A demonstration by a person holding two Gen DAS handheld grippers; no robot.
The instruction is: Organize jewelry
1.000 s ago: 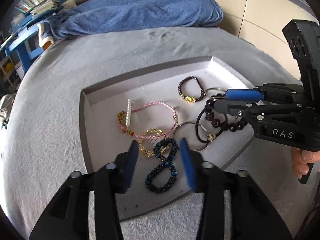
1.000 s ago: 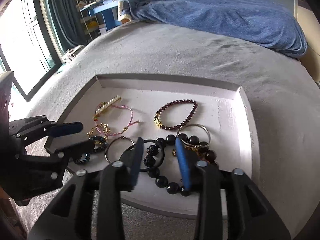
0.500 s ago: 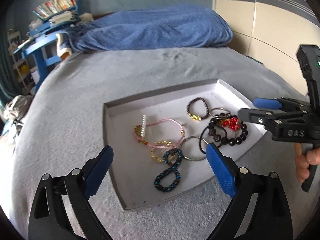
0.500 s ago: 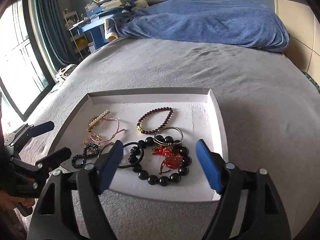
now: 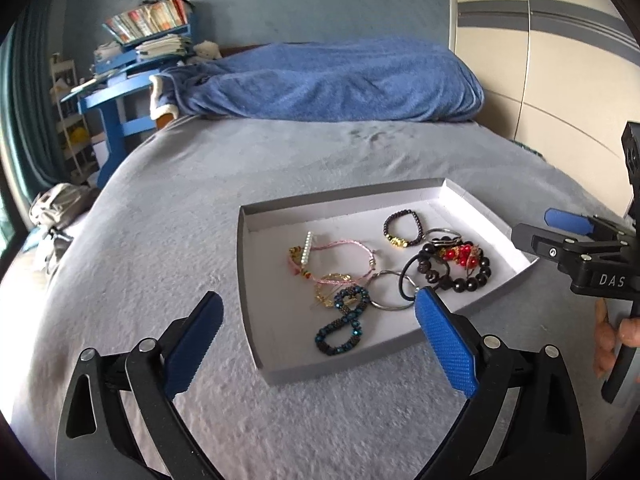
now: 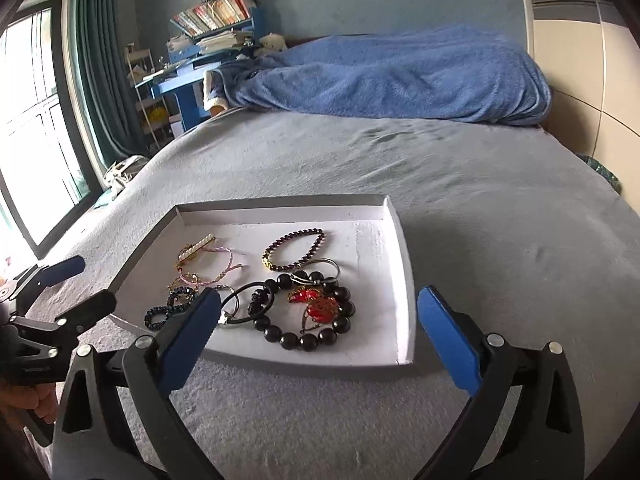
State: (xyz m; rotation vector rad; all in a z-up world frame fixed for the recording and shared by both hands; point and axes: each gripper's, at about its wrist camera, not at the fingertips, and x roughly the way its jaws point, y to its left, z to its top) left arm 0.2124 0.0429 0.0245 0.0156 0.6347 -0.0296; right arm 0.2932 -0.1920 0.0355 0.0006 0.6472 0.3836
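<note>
Both grippers, left gripper (image 5: pixel 318 342) and right gripper (image 6: pixel 320 334), have just been opening wide and hold nothing; lift cleanly, leaving the tray (image 6: pixel 404 280) undisturbed.

i see the bed (image 5: pixel 168 216), grey cover. directly on it: shallow grey tray (image 5: pixel 244 280) near me, blue blanket (image 5: pixel 332 80) at far end.

Left gripper (image 5: pixel 316 336): right pad hides part of the thin black ring (image 5: pixel 408 286).
Right gripper (image 6: pixel 316 332): left pad hides part of the silver ring (image 6: pixel 228 300).
Right gripper in left view: body cut by picture edge; hand (image 5: pixel 612 340) partly out of frame.
Red charm (image 6: pixel 316 304): shape too tangled to tell.
</note>
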